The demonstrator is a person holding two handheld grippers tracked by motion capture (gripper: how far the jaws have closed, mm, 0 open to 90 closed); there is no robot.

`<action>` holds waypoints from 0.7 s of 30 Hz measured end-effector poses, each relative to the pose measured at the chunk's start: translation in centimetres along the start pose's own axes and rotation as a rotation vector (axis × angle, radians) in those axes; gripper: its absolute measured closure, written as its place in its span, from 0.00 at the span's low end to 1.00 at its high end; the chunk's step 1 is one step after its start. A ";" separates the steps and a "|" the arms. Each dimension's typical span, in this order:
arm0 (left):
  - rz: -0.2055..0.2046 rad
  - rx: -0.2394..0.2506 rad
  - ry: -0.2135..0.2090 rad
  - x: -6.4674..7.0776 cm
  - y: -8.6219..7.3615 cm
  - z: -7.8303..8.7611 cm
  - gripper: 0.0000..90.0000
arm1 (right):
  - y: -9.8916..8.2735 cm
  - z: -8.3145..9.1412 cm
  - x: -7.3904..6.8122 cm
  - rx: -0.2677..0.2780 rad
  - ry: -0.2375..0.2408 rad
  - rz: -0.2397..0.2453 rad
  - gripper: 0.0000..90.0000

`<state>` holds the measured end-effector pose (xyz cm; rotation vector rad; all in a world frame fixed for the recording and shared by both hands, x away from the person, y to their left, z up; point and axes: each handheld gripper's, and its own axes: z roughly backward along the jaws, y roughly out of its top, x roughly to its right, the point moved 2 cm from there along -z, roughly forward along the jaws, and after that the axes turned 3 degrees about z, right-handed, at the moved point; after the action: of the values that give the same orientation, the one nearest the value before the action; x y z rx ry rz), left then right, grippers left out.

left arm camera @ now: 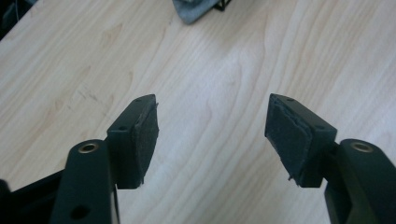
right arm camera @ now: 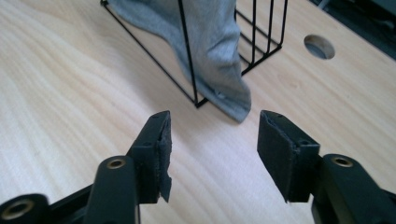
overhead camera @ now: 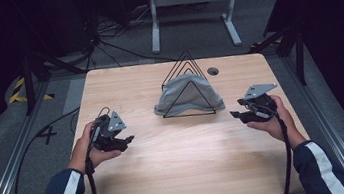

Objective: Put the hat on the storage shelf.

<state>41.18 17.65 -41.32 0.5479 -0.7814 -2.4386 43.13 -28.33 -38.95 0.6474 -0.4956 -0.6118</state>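
Both tongs stood spread and held nothing: the left gripper [overhead camera: 128, 139], in the left hand [overhead camera: 87, 149] at lower left of the high view, and the right gripper [overhead camera: 234, 115], in the right hand [overhead camera: 275, 122] at lower right, each pointed inward over the wooden table [overhead camera: 190, 170]. Forearms in striped sleeves came up from the bottom edge. Between them, toward the middle of the frame, a grey cloth [overhead camera: 187, 97] hung draped over a black wire rack [overhead camera: 185, 65], near the right gripper's jaws.

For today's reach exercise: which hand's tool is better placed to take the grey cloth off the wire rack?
Probably the right tool: its open jaws point at the grey cloth's hanging corner, close ahead. The left tool, also open, sees the cloth farther off. In the high view both flank the wire rack about equally.
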 end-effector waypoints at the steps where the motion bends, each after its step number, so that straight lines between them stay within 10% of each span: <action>1: 0.003 -0.001 -0.003 0.1 -0.4 0.2 0.38 | -0.2 0.2 -0.1 0.003 -0.004 0.007 0.50; 14: -0.020 -0.061 -0.001 1.8 -4.8 0.8 0.29 | -4.9 1.3 -1.9 -0.012 0.001 0.007 0.44; 21: 0.052 -0.022 -0.038 2.5 -7.0 0.4 0.28 | -8.5 2.0 -2.3 -0.016 0.008 -0.040 0.38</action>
<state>36.57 21.21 -45.90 0.4685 -0.7737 -2.4131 37.23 -33.03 -43.90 0.6457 -0.4712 -0.6501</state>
